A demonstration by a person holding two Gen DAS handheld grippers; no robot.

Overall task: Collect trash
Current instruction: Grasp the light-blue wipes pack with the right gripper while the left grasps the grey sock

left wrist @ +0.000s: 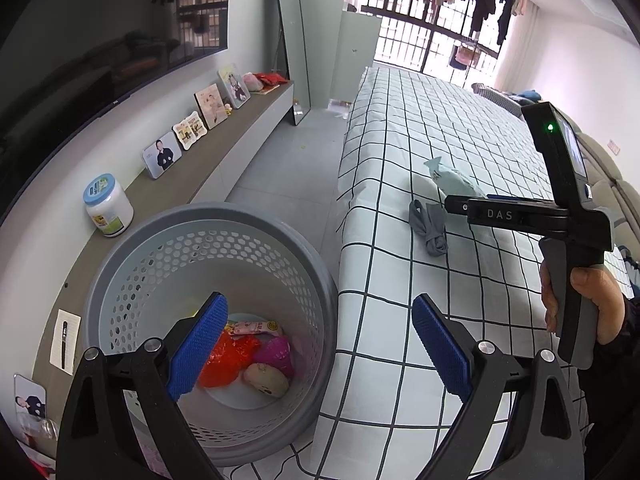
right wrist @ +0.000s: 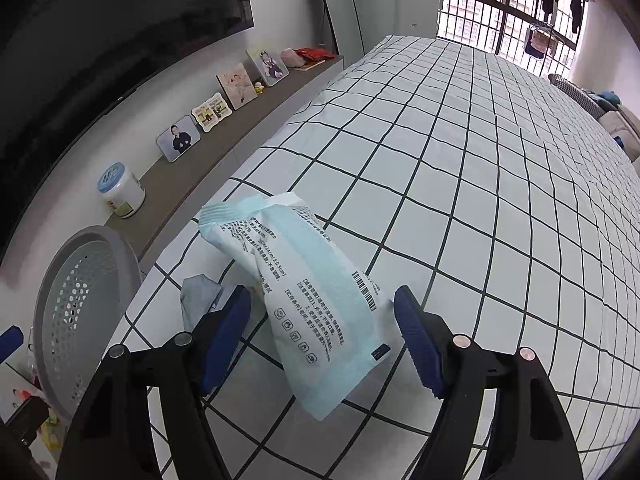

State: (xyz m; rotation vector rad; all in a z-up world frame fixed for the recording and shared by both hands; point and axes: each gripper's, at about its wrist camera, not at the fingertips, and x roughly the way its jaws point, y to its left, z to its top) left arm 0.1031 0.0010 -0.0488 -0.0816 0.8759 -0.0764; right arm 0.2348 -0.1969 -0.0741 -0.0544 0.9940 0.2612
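A grey perforated basket stands on the floor beside the bed and holds a red bag, a pink wrapper and other trash. My left gripper is open and empty, above the basket's right rim. A pale blue-and-white packet lies on the checked bedsheet; it also shows in the left wrist view. My right gripper is open with its fingers on either side of the packet, not closed on it. A grey crumpled cloth lies next to the packet, seen too in the right wrist view.
A low shelf along the left wall carries a white jar and several photo frames. A TV hangs above it. The basket also shows at the left of the right wrist view. A barred window with hanging clothes is at the far end.
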